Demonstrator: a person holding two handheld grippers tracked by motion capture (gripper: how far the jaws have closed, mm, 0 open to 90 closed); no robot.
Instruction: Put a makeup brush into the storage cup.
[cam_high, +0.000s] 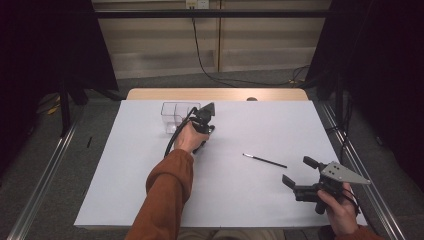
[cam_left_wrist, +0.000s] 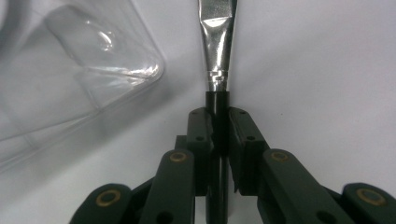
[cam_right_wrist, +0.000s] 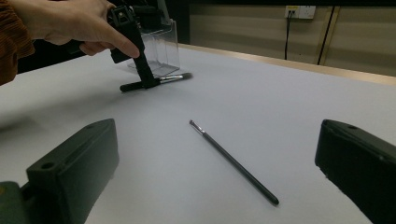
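A make-up brush (cam_left_wrist: 217, 51) with a black handle and a silver ferrule lies flat on the white table. My left gripper (cam_left_wrist: 219, 126) is shut on its handle, pointing down at it beside a clear plastic container (cam_high: 175, 114). The right gripper view shows the same brush (cam_right_wrist: 173, 78) lying level under the left gripper (cam_right_wrist: 148, 83), its bristles pointing right. A second, thin black brush (cam_high: 265, 160) lies loose near the table's middle. My right gripper (cam_high: 298, 171) is open at the near right, its jaws wide apart and aimed at that thin brush (cam_right_wrist: 233, 161), short of it.
The clear container (cam_left_wrist: 70, 70) has compartments and stands toward the table's far side, just left of the held brush. The white table sheet (cam_high: 150, 190) runs to a wooden edge (cam_high: 215, 94) at the back. A metal frame rail (cam_high: 360, 165) lines the right side.
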